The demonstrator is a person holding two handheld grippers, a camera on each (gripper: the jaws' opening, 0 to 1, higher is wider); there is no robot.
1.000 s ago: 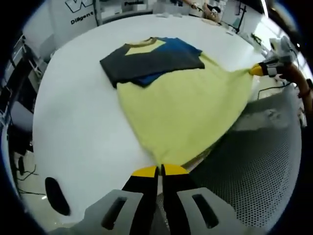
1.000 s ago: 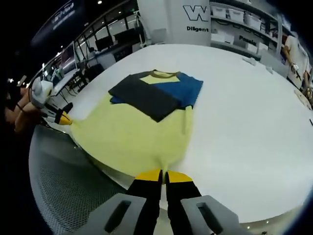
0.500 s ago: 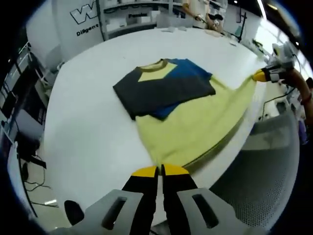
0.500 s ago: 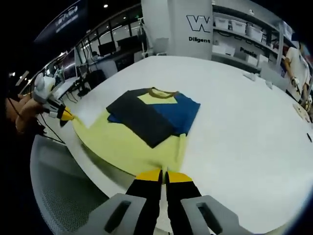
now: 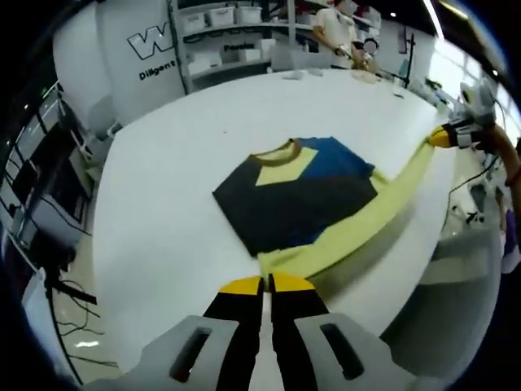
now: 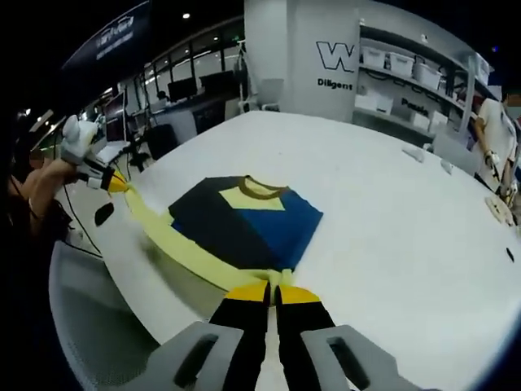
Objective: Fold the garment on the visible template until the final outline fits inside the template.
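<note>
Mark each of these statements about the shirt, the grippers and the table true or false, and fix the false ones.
1. Both grippers are shut on the shirt's yellow hem. True: the left gripper and the right gripper each pinch the hem of the shirt.
2. The hem lies flat on the table. False: it is lifted and stretched between the grippers, above the table.
3. The sleeves are spread out to the sides. False: the dark and blue sleeves are folded in over the chest.
4. The collar points away from the grippers. True.
5. The shirt hangs off the table edge. False: its folded top rests on the table.
</note>
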